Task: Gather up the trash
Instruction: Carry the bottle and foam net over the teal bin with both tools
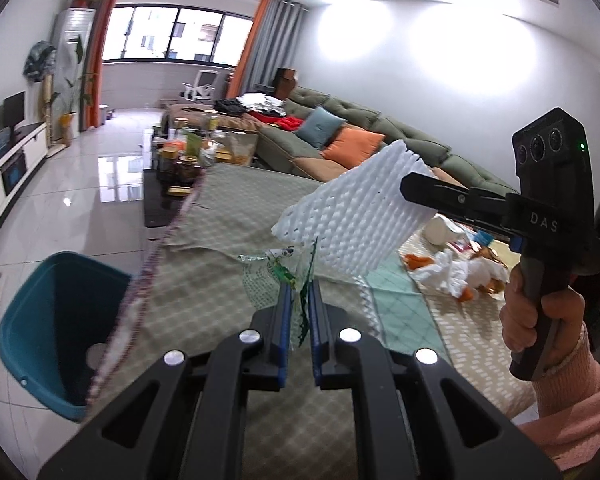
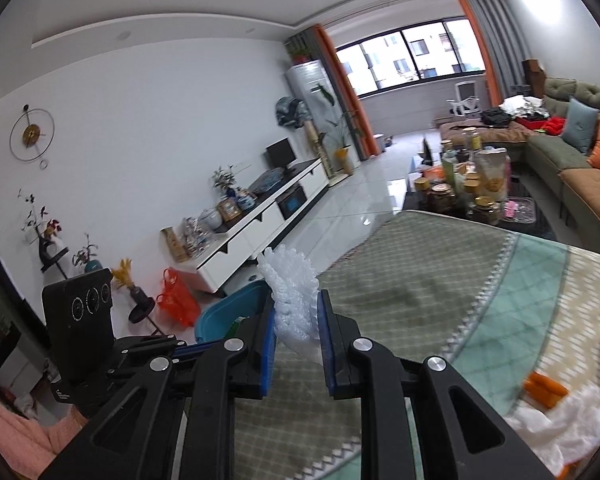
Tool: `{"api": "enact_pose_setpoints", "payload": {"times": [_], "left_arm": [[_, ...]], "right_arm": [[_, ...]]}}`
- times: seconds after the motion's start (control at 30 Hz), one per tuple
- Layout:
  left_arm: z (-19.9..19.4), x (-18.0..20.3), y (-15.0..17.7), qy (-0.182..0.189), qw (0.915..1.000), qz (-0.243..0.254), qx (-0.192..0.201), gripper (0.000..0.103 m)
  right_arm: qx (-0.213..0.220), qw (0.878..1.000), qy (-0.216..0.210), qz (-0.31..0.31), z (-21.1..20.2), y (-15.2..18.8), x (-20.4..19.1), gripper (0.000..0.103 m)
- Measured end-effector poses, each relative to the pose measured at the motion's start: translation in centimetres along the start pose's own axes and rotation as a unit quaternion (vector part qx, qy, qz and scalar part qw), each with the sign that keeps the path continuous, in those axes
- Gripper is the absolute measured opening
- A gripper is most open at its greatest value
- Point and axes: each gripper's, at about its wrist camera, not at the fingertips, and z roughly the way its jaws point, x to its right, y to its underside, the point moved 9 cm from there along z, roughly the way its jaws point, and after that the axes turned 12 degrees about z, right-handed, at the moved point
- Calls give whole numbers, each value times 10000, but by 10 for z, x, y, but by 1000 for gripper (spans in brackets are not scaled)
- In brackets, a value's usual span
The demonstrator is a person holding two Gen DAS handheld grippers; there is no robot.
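- Left wrist view: the left gripper [image 1: 299, 300] is seen pressed together on a thin clear plastic wrapper [image 1: 278, 270] with green print, which hangs out past the fingertips above the patterned table cloth [image 1: 204, 280].
- In the same view the right gripper [image 1: 410, 188] is held by a hand [image 1: 540, 316] in a pink sleeve; a white foam net [image 1: 352, 216] is pinched at its tip and is carried in the air above the cloth.
- The teal bin [image 1: 56, 328] stands on the floor just past the cloth's left edge. The step in hand is judged to be the carrying of both pieces toward it; next, each claw would have to be brought over the bin's mouth and spread, so that the light pieces fall inside and not on the tiles.
- More trash [image 1: 456, 272], crumpled white tissue and orange scraps, is left on the cloth at the right, so the task is judged far from done.
- Right wrist view: the foam net [image 2: 290, 296] is seen clamped between the blue pads of the right gripper [image 2: 298, 308], its frilled end sticking up.
- The bin [image 2: 220, 312] is seen just beyond, partly hidden by the left gripper's body [image 2: 80, 320], which is judged the only thing in the way.
- Tissue and orange scraps [image 2: 548, 408] lie at the lower right; the jars [image 2: 460, 184] on the far table are well apart.
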Motion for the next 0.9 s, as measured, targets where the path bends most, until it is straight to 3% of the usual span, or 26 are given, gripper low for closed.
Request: {"api": "enact_pose_setpoints", "payload": {"times": [0.57, 0.9], "left_arm": [[-38, -89, 14, -972, 9939, -522, 59, 10], [-47, -131, 32, -1263, 9882, -864, -34, 10]], "right_arm": [[-504, 9974, -483, -153, 88, 0, -47, 20], [-718, 9951, -652, -167, 128, 5, -70, 20]]}}
